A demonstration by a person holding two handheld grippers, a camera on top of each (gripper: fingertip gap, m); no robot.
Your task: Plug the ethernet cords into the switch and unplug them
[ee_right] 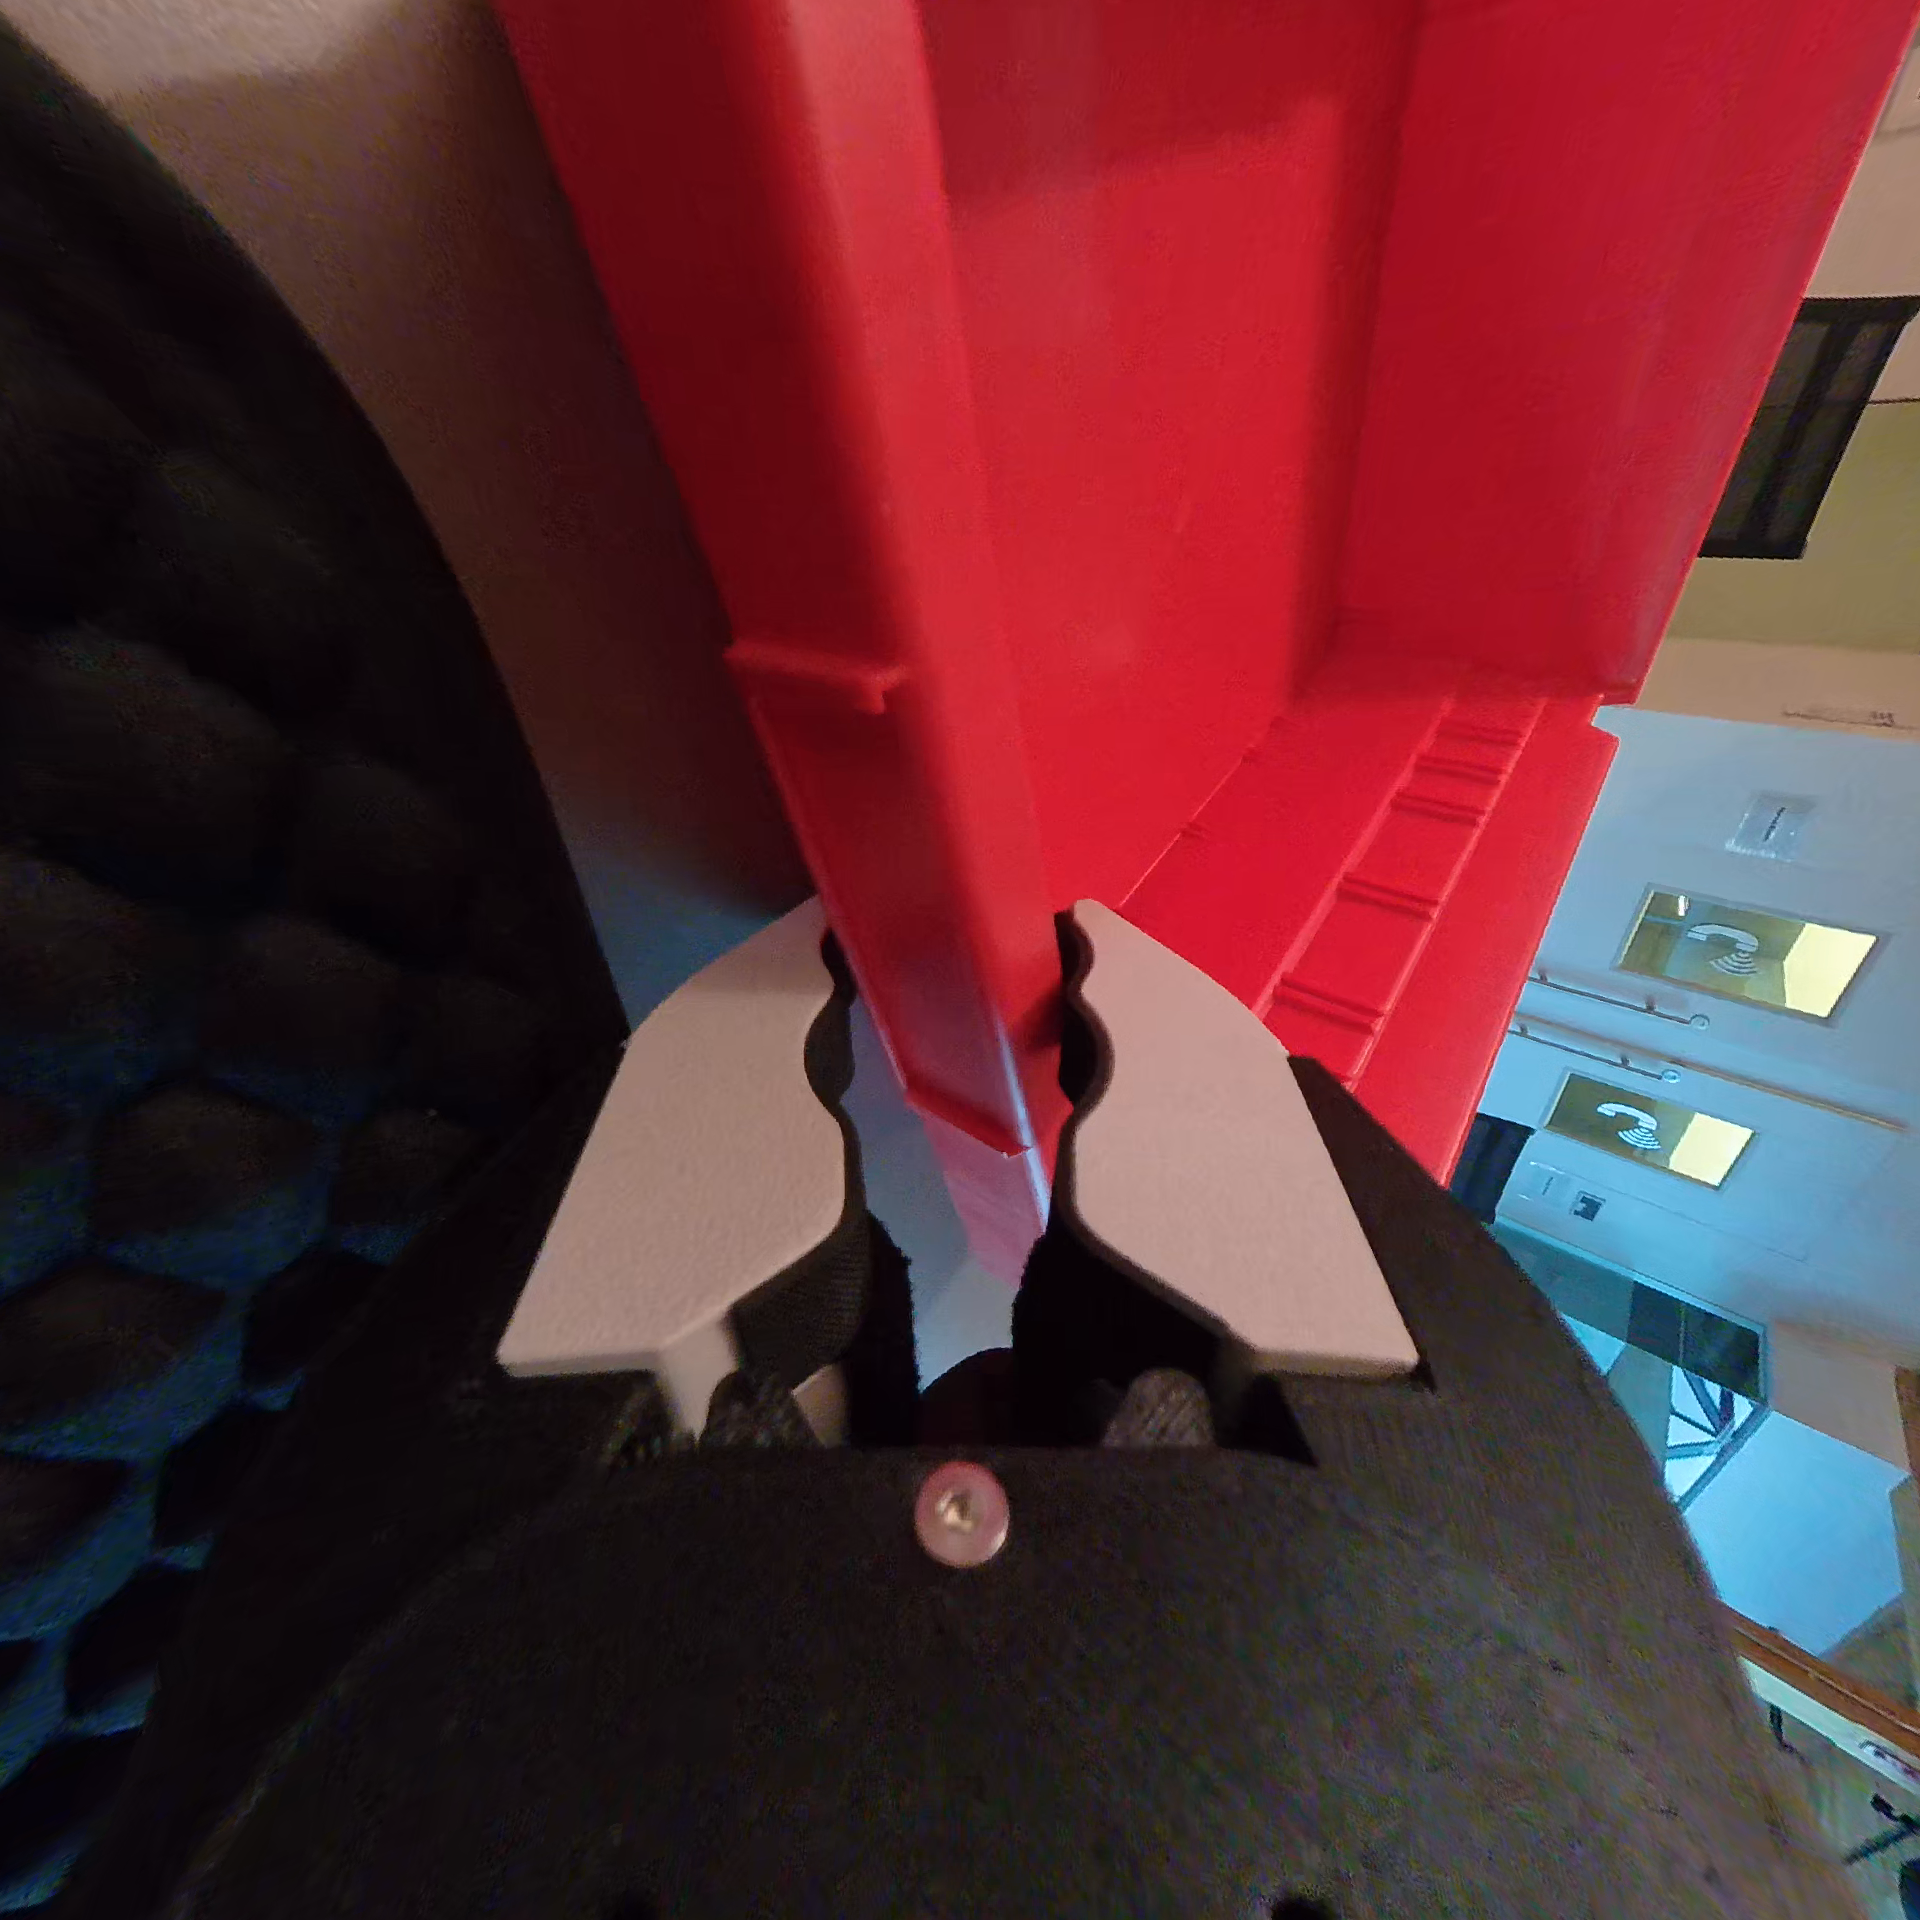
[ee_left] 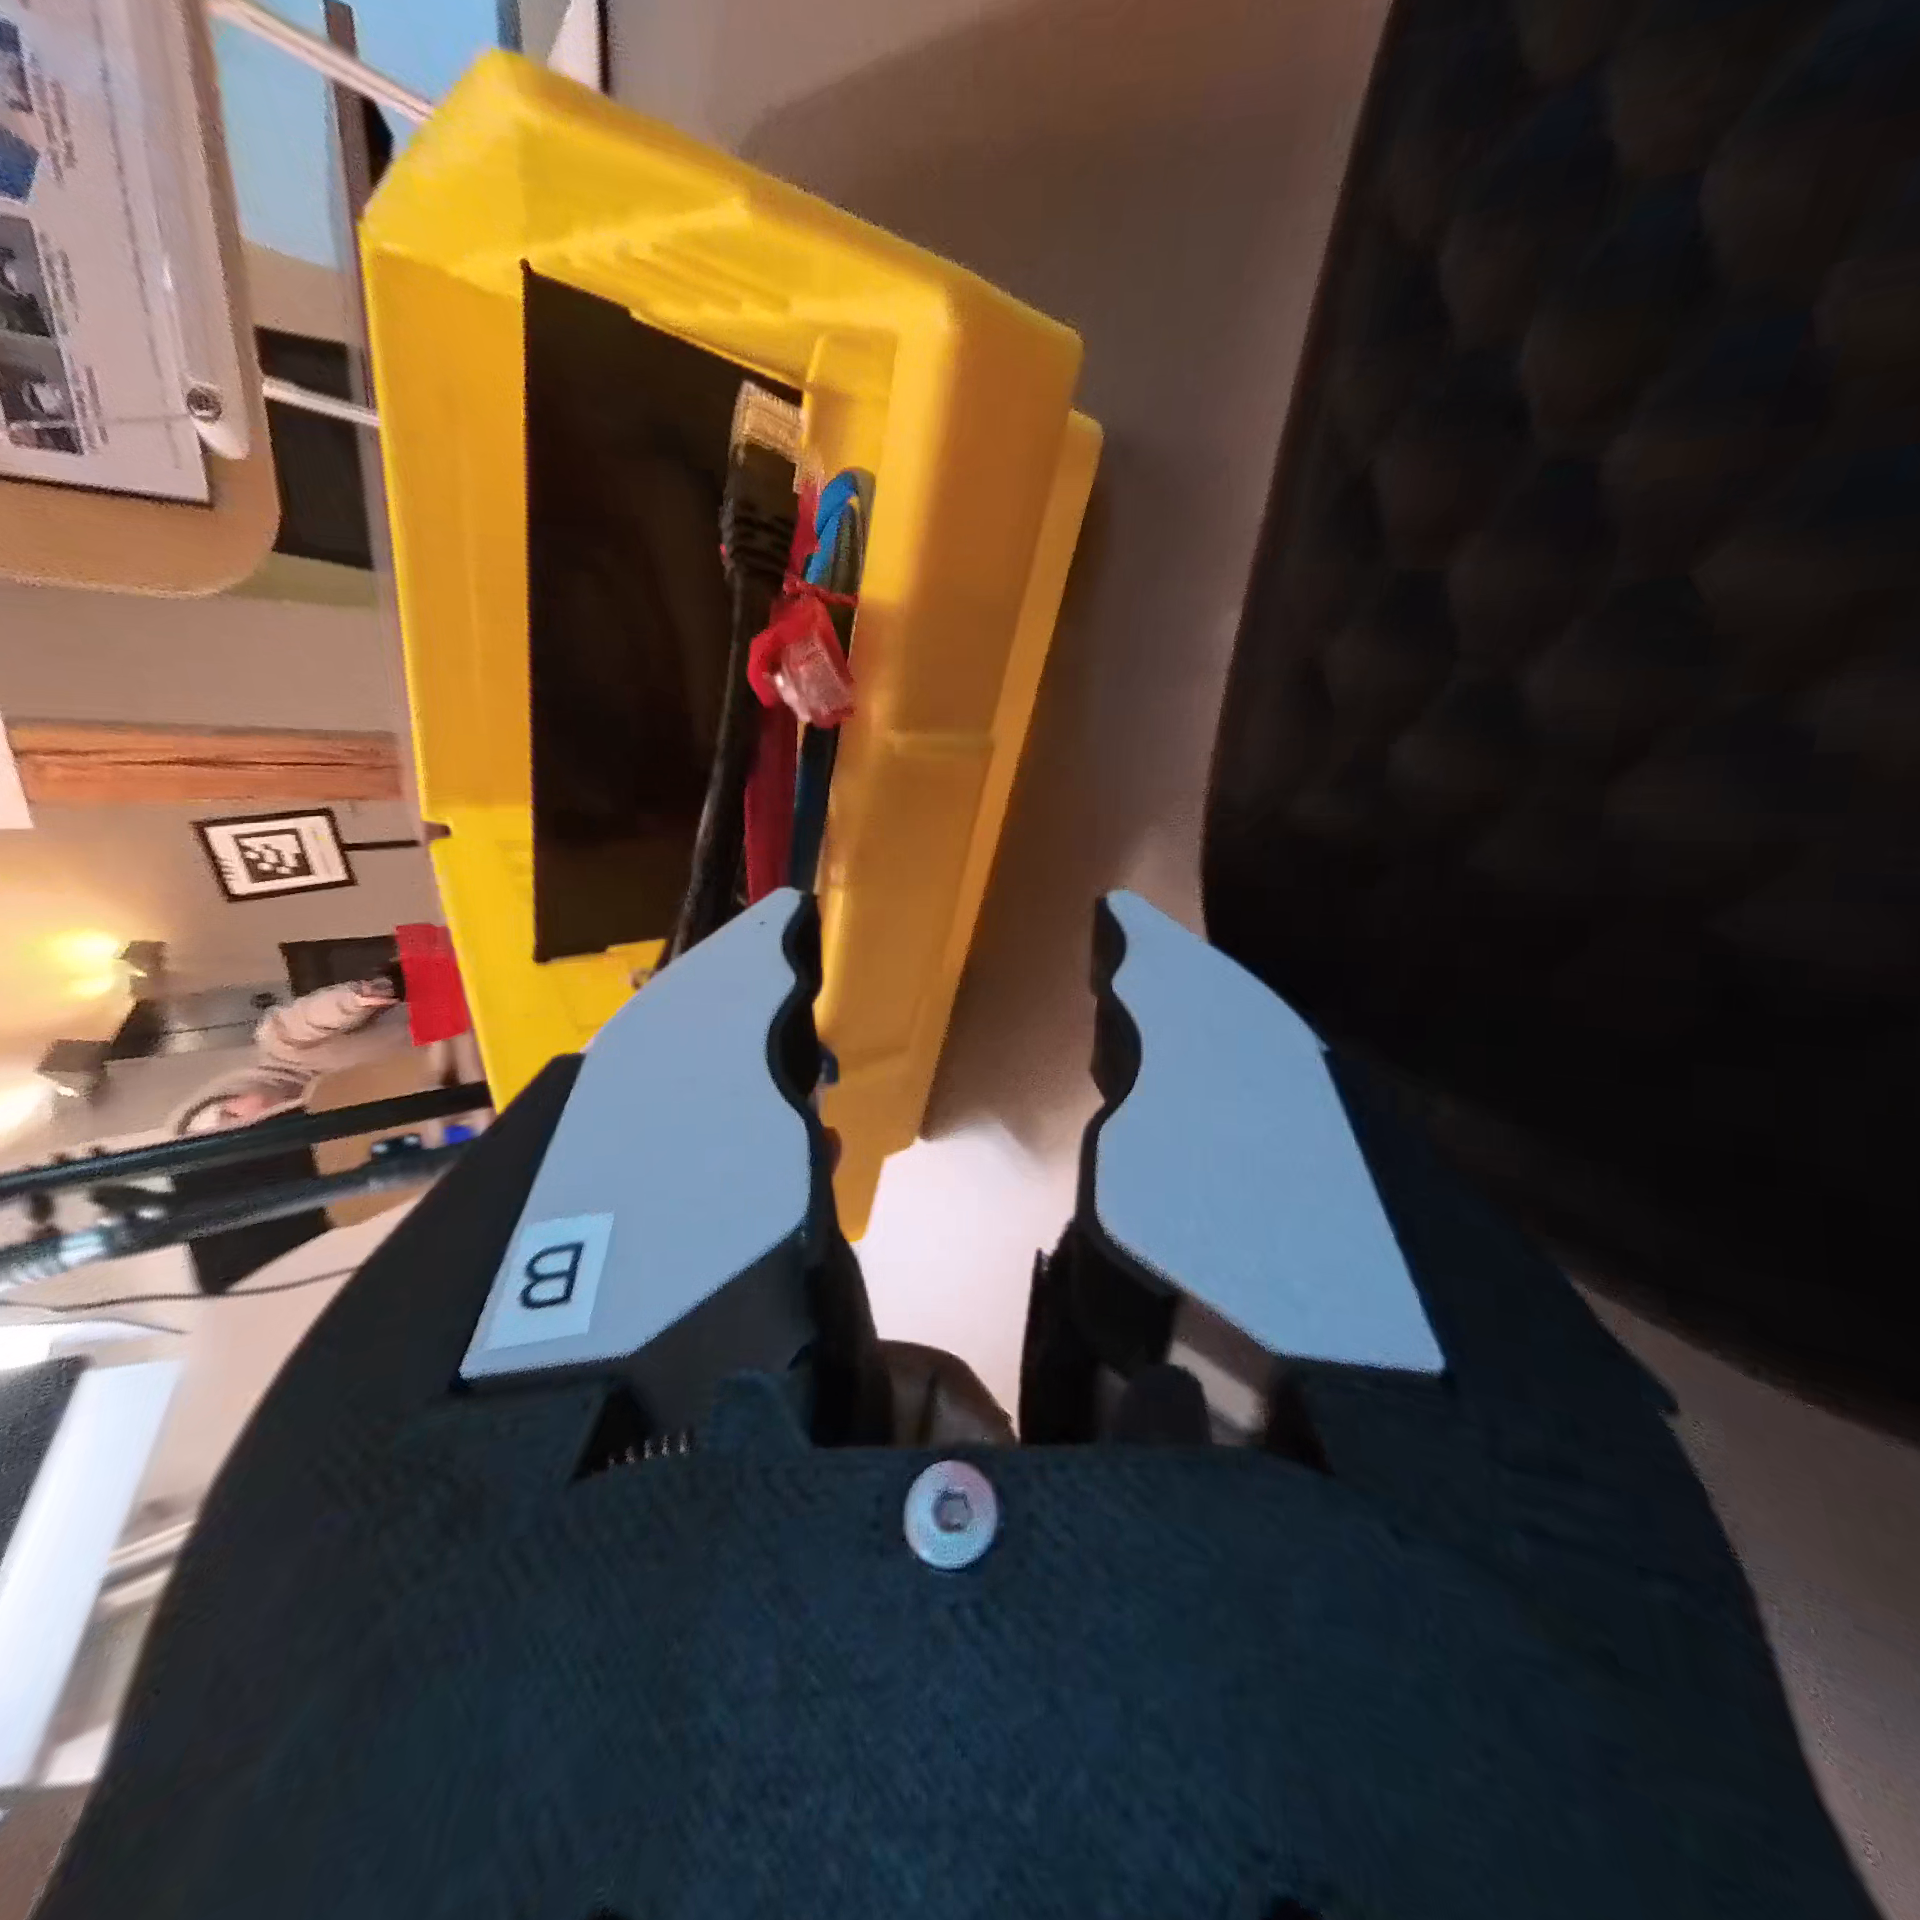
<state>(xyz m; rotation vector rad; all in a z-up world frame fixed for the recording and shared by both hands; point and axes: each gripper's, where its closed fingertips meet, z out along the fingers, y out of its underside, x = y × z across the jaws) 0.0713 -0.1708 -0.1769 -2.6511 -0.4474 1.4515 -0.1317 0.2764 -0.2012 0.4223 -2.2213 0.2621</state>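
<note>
Right now the biggest thing on show is a red bin (ee_right: 1195,436), filling most of the right wrist view with its open inside facing the camera; the right gripper (ee_right: 945,925) is clamped on the bin's side wall, one finger outside and one inside, with the rim's edge running down between them. Beside it to the left lies a dark, quilted-looking surface (ee_right: 208,727), its nature unclear. Next in size is a yellow bin (ee_left: 665,312), seen in the left wrist view resting against a pale tabletop (ee_left: 1091,156), with the same dark surface (ee_left: 1610,623) on the right. Inside the yellow bin lie the ethernet cords: a black cord (ee_left: 748,540) with a clear plug at its tip, a red cord (ee_left: 764,790) whose translucent plug (ee_left: 816,675) sits beside it, and a blue cord (ee_left: 842,520) tucked against the bin wall. The left gripper (ee_left: 951,914) hangs just in front of the bin's opening with its jaws spread apart and nothing between them, its left fingertip (ee_left: 769,935) overlapping the cords in the picture. No switch is visible in either view. Blurred room furniture lies far off at the left.
</note>
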